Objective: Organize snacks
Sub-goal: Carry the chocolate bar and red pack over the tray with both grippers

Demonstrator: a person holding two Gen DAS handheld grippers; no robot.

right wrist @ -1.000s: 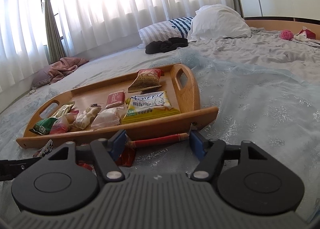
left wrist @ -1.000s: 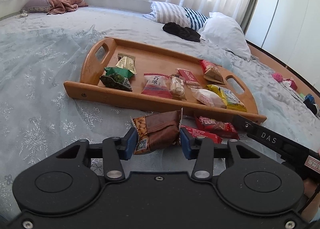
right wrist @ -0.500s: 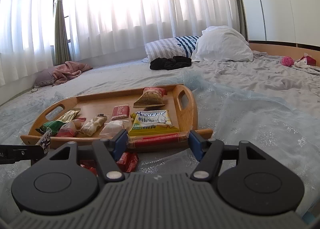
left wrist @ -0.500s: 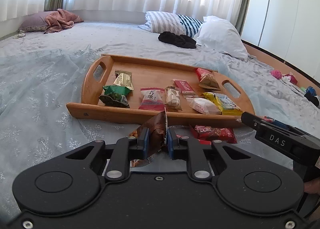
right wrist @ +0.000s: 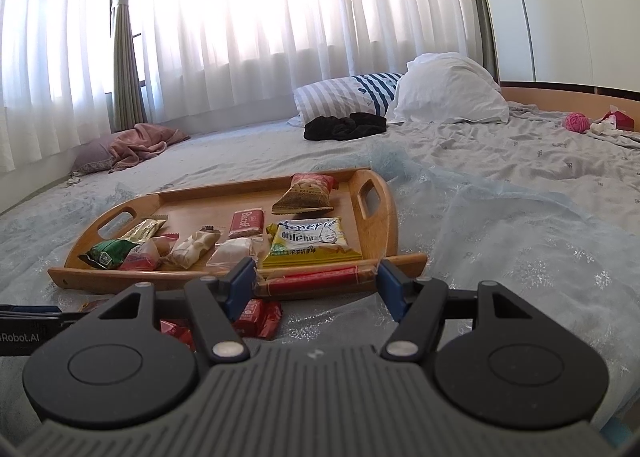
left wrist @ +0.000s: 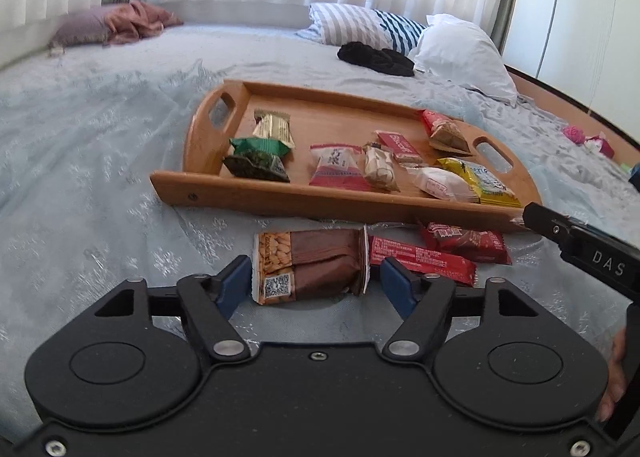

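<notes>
Brown almond snack pack [left wrist: 310,265] between opening left gripper [left wrist: 314,283], right gripper [right wrist: 316,283] clamping red stick [right wrist: 316,280]

We read "DAS" in white on the black bar of the right gripper [left wrist: 608,259], at the right edge of the left wrist view. "Robot.AI" stands on the black body of the left gripper [right wrist: 24,331], at the near left of the right wrist view. In the tray, the small red packet [right wrist: 247,223] says "Biscoff". The yellow packet [right wrist: 307,243] shows "Americ" above characters we cannot make out. The brown almond bar [left wrist: 310,267] carries a QR code.
</notes>
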